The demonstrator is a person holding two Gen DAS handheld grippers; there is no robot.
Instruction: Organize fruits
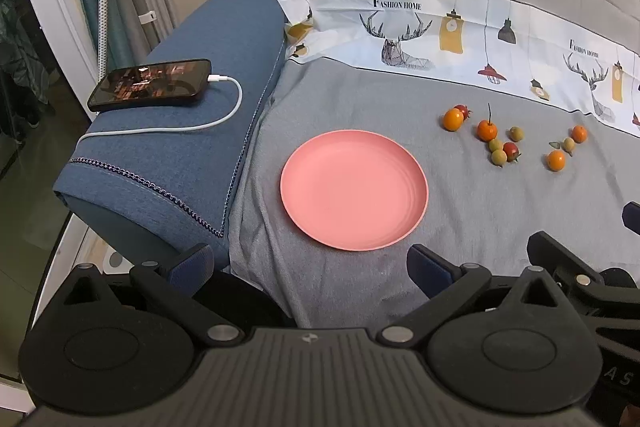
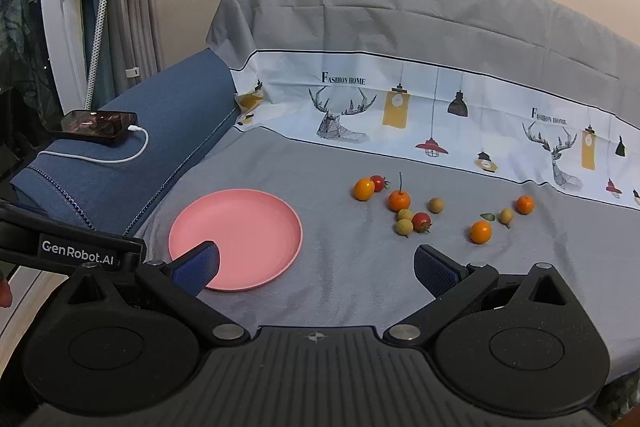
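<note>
Fruits, small round orange, red and green [image 2: 404, 215], lie loose right of centre beside the round pink plastic plate [image 2: 256, 223]; both grippers [image 1: 308, 263] [image 2: 316, 265] spread empty, so a careless pinch could roll them.

The left black plastic two-finger gripper [image 1: 310, 263] has blue ribbed fingertip pads [image 1: 192, 265], silver pivot screws and round domed side housings. The right black plastic gripper [image 2: 316, 263] matches it (white "GenRobot.AI" lettering shows on its neighbour's body).
</note>
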